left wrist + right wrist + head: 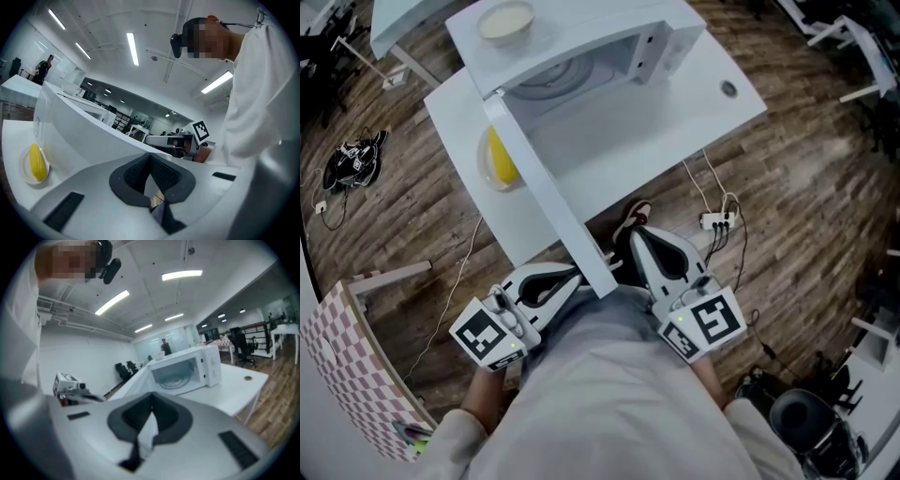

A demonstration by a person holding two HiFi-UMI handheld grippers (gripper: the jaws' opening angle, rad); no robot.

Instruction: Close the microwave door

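Standing fully open, the door [546, 192] of the microwave [600, 21] projects from its hinge at the cavity's left side toward the person, out past the edge of the table [694, 105]. In the head view its long axis runs from upper left to lower centre. Its free end lies between the two grippers.

Left gripper [150, 157]: jaws together, tips touching, nothing between them. It sits just beside the free end, on the door's outer-face side. This is the same side as the plate [487, 181] with the corn [500, 155]. Its own view shows that outer face as a broad white slab ahead and to the left of the jaws. Contact with the door cannot be confirmed from any view.

Right gripper [152, 408]: jaws together, empty. It sits near the free end on the inner-face side. Its view looks along the jaws toward the open cavity, with the door's inner face at the left.

Relation governing the next move: the door must swing about the left hinge. Its free end must travel away from the person and to the right, toward the control-panel side. A push therefore has to act on the outer face. The left gripper is on that face and close to the free end, where leverage is greatest, so it is judged the better placed. The right gripper appears to lie in the sweep path and probably needs to clear it first.
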